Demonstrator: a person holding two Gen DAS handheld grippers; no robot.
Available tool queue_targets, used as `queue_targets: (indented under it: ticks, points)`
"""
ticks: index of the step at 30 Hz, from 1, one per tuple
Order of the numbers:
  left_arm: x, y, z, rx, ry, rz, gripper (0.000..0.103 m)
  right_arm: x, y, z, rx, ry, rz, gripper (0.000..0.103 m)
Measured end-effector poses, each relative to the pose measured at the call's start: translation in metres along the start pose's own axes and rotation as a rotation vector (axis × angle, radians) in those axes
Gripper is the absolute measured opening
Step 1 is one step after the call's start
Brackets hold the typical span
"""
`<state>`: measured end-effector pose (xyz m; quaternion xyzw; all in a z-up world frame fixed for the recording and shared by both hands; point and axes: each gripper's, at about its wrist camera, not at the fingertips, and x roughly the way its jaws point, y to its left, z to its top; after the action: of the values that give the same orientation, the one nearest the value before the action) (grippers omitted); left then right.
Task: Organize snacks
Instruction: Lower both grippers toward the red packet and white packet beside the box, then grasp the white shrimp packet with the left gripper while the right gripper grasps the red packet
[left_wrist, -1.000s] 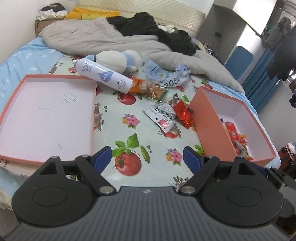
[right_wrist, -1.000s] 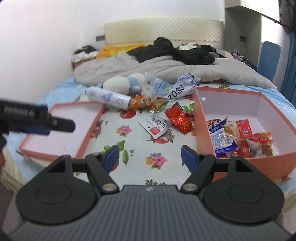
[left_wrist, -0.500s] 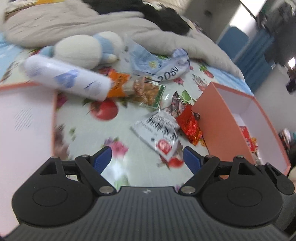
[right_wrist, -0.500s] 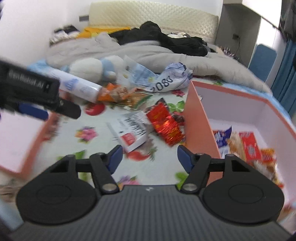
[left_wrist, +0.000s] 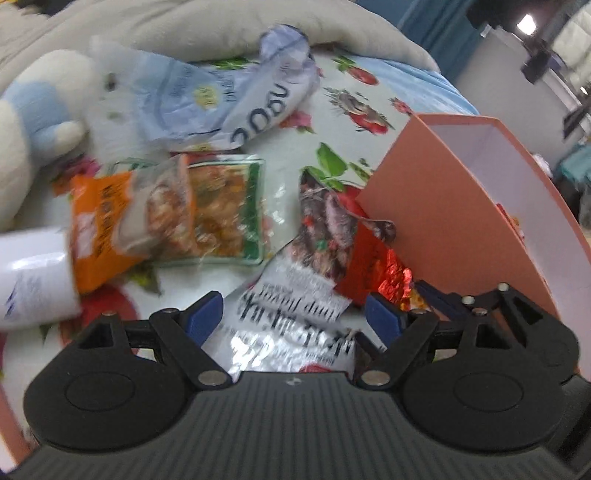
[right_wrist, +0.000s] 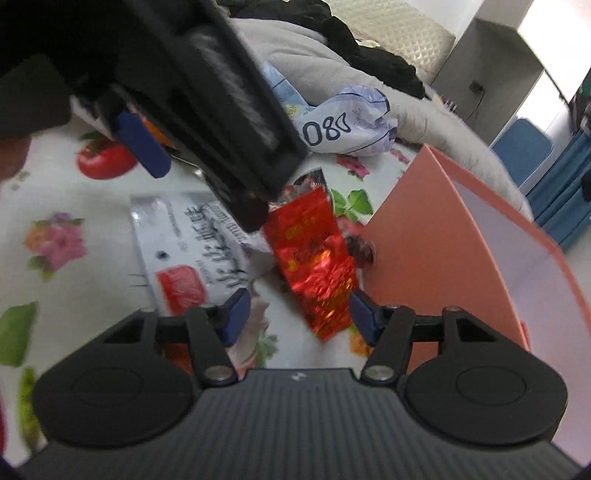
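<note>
Snacks, loose, on a fruit-and-flower printed cloth (left_wrist: 325, 122). Left tongs (left_wrist: 295, 317): jaws wide apart, nothing clamped; white packet with black lettering (left_wrist: 295, 310) lies directly under and between the blue pads, not pressed by them. Beyond the left pad: orange-and-green snack bag (left_wrist: 166, 214), white bottle end (left_wrist: 33, 273) further left, plush toy (left_wrist: 33, 122) behind that. Straight ahead, far: crumpled pale blue bag with numerals (left_wrist: 229, 99).

Right tongs (right_wrist: 295, 314): jaws partly apart, having just been closing; red foil packet (right_wrist: 314, 258) sits between the pads, close to the right pad, contact not clear, so not counted as clamped. Left of it: the white packet, partly under the left tongs' black body.

Pink box (right_wrist: 461, 236): open, immediately right of both tongs; its outer wall almost touching the red foil packet. Contents mostly hidden from these angles.
</note>
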<state>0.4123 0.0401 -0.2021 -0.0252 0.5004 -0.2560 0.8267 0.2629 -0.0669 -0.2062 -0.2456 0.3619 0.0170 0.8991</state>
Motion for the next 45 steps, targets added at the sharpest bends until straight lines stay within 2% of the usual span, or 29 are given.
queue_targets:
  ticks: [6,8,9,14,16,18,19,22,24,27,30,35,45]
  points:
    - [0.023,-0.003,0.013,0.065,0.053,-0.022,0.087,0.015,-0.001,0.003,-0.023,0.033,-0.063,0.054]
    - [0.027,-0.006,0.014,0.087,0.066,-0.023,0.087,0.018,-0.004,0.004,-0.015,0.041,-0.058,0.054]
    - [0.029,-0.007,0.015,0.103,0.072,-0.017,0.087,0.019,-0.006,0.005,-0.014,0.050,-0.049,0.043]
    - [0.033,-0.008,0.014,0.116,0.091,-0.047,0.086,0.022,-0.011,0.007,0.001,0.060,-0.037,0.041]
    - [0.035,-0.010,0.008,0.124,0.103,-0.023,0.084,0.020,-0.012,0.006,0.010,0.055,-0.036,0.040]
    - [0.035,-0.011,0.002,0.125,0.105,0.011,0.073,0.020,-0.012,0.008,0.007,0.051,-0.036,0.038]
    - [0.032,-0.010,-0.001,0.121,0.095,0.012,0.072,0.019,-0.011,0.007,0.003,0.047,-0.035,0.038]
    - [0.024,-0.007,-0.008,0.082,0.081,-0.001,0.059,0.013,-0.011,0.003,0.006,0.034,-0.025,0.037]
    - [0.019,-0.009,-0.013,0.069,0.071,0.007,0.043,0.007,-0.010,-0.001,0.015,0.022,-0.022,0.034]
    - [0.008,-0.012,-0.022,0.032,0.048,0.033,0.026,0.002,-0.010,-0.003,0.021,0.007,-0.007,0.032]
    - [0.000,-0.015,-0.034,-0.021,0.019,0.073,0.017,-0.007,-0.008,-0.007,0.019,-0.012,0.013,0.030]
    - [-0.021,-0.023,-0.060,-0.106,-0.026,0.159,0.010,-0.034,-0.005,-0.021,0.001,-0.057,0.045,0.022]
    - [-0.077,-0.046,-0.130,-0.240,-0.073,0.275,0.007,-0.087,-0.001,-0.060,-0.049,-0.067,0.131,0.020]
